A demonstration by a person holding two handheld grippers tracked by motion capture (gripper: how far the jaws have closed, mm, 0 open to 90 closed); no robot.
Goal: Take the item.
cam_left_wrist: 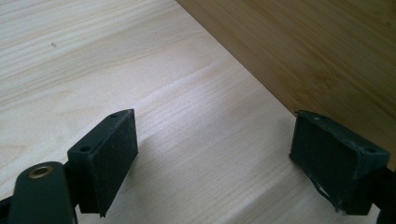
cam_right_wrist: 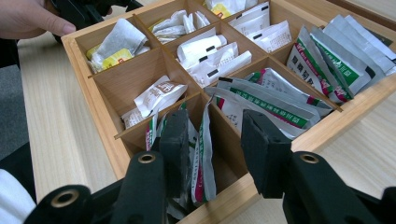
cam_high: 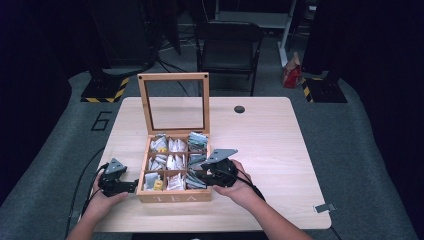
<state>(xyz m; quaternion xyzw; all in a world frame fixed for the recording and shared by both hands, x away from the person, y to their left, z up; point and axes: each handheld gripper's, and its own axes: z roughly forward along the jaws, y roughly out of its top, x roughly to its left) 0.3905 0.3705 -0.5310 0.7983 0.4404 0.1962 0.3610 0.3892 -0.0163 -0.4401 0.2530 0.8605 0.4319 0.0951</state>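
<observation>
An open wooden tea box (cam_high: 174, 198) stands mid-table with its glass lid (cam_high: 145, 105) upright. Its compartments hold several sachets. My right gripper (cam_high: 196, 176) is at the box's front right compartment. In the right gripper view it (cam_right_wrist: 215, 121) is open, its jaws dipping among green-and-white sachets (cam_right_wrist: 204, 149), one standing between them beside a divider. My left gripper (cam_high: 132, 186) rests on the table against the box's left front corner. In the left gripper view it (cam_left_wrist: 212, 126) is open over bare wood, with the box wall (cam_left_wrist: 303, 46) close ahead.
The light wooden table (cam_high: 260, 145) has a black round hole (cam_high: 239, 109) at the back and a small clip (cam_high: 324, 207) near its right front corner. A black chair (cam_high: 227, 45) and a red bag (cam_high: 291, 75) stand on the floor behind.
</observation>
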